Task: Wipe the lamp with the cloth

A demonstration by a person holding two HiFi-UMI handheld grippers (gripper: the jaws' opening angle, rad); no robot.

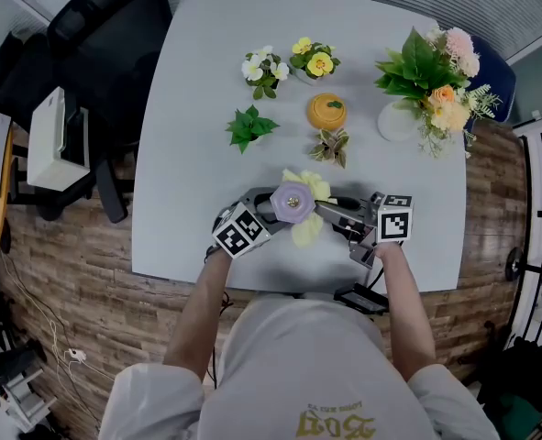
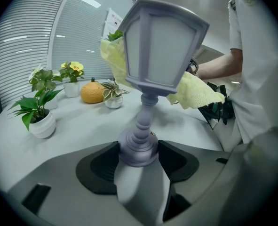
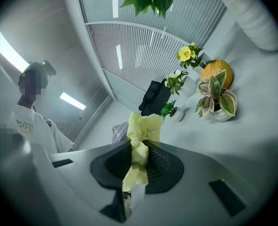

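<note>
Near edge of the white table (image 1: 206, 108), straight in front of the person.

The lilac lamp (image 1: 292, 202) is being held upright by the left gripper (image 1: 269, 205). In the left gripper view the jaws are being closed narrowly on the lamp's round base (image 2: 138, 147), one pad on each side. Whether the base is touching the table cannot be told.

The yellow cloth (image 1: 307, 232) is being pinched by the right gripper (image 1: 333, 213). In the right gripper view a bunched fold (image 3: 139, 147) is being clamped between the jaws, with loose ends sticking out above and below. The cloth (image 2: 195, 91) is being pressed against the far side of the lantern head (image 2: 162, 46).

Farther back on the table, well apart from the lamp, are an orange pumpkin ornament (image 1: 327, 111), a green potted plant (image 1: 249, 126), a striped-leaf plant (image 1: 331, 145), two small flower pots (image 1: 289, 62) and a bouquet in a white vase (image 1: 426, 81).
</note>
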